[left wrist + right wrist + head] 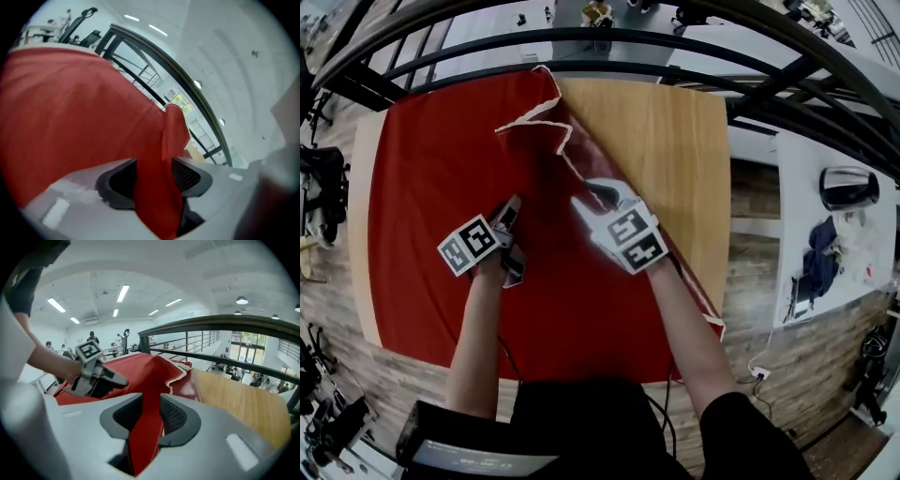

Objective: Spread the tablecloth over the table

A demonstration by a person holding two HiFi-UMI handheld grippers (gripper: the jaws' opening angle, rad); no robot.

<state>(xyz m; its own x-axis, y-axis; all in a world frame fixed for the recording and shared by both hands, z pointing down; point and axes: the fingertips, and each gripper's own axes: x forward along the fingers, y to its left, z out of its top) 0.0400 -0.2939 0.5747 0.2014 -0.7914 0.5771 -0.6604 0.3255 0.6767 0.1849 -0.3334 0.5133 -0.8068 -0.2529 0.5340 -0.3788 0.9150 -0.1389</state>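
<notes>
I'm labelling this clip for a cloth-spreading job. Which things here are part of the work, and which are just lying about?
In the job: red tablecloth, wooden table, left gripper, right gripper.
Lying about: white side table, dark blue cloth on it, dark oval object, black railing.

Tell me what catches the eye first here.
A bright red tablecloth covers most of the wooden table, its white-edged far right corner folded back so bare wood shows there. Near the table's middle, cloth stands between the parted jaws of the left tongs and of the right tongs.
</notes>
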